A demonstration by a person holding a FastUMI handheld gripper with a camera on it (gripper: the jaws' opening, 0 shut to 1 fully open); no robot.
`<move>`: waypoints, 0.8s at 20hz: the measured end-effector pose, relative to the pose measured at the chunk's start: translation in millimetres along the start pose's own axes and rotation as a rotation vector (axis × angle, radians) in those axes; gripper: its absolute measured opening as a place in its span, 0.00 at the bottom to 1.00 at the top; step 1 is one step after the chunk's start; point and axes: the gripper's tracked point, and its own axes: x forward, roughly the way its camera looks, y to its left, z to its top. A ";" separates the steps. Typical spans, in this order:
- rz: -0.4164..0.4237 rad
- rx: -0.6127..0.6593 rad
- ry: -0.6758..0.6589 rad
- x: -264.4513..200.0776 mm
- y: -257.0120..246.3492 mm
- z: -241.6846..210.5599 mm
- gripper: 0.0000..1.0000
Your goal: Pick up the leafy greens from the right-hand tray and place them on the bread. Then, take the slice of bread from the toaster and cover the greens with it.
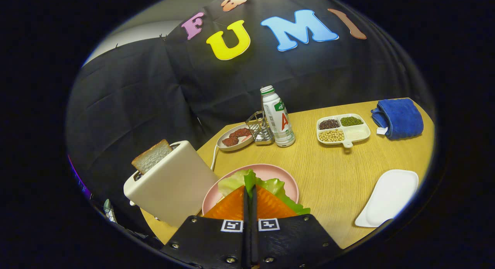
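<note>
My gripper hangs over the pink plate, shut on the leafy greens. A fold of leaf is pinched between the fingertips, and the rest spreads out to both sides beneath them. The fingers and the leaves hide whatever lies on the plate under them. Just left of the plate stands the cream toaster, with a slice of bread sticking up out of its slot. The white tray lies well to the right of the fingers on the wooden table.
Beyond the plate stand a white bottle, a wire rack and a small dish of meat slices. Farther right are a divided dish of beans and a folded blue towel. The toaster's cord runs behind it.
</note>
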 end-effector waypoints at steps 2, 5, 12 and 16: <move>-0.023 0.019 -0.005 12.1 1.0 -4.8 0.00; -0.026 0.083 0.030 30.8 7.7 -24.4 0.00; -0.070 0.087 0.020 45.7 6.3 -36.4 0.08; -0.059 0.076 0.027 42.9 5.7 -38.1 0.43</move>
